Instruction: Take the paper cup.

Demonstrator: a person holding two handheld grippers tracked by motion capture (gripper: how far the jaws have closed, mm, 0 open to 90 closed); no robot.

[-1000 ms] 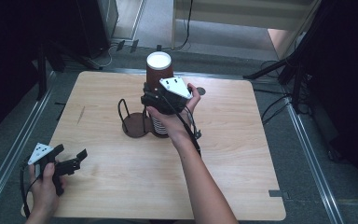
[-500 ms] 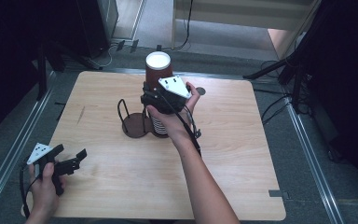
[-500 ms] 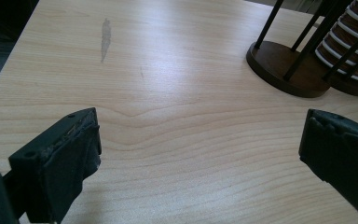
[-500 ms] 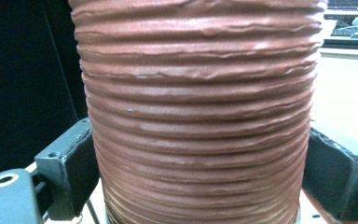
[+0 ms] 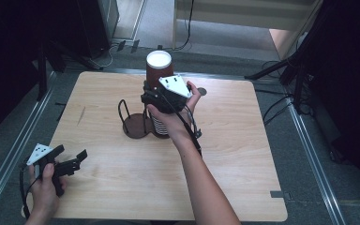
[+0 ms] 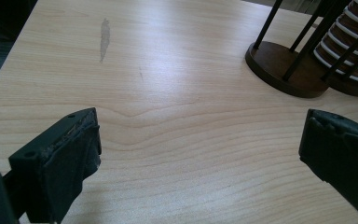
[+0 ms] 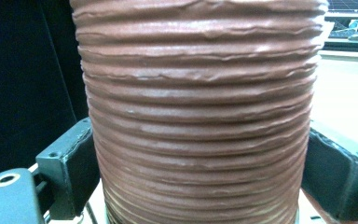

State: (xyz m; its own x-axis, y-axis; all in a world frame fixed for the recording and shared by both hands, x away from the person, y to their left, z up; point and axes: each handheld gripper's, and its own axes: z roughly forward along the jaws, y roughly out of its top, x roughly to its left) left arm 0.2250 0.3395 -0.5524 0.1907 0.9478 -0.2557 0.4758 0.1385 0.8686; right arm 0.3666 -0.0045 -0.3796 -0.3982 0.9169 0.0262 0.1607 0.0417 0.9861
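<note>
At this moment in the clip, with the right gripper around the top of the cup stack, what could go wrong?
1. The right gripper, whose jaws have just been closing, grips the ribbed top cup of a tall stack; lifting may drag several nested cups up together.
2. The stack stands beside the wire holder on its dark base; a sideways pull could tip it.
3. The left gripper sits open, far from the stack, so nothing steadies the lower cups.

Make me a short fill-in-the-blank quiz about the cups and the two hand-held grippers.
1. The right hand-held gripper has just been closing on the ribbed ____ cup.
2. The left hand-held gripper has its jaws ____ above bare wood.
3. The cups form a ____ beside the wire holder.

Missing words: brown; open; stack
</note>
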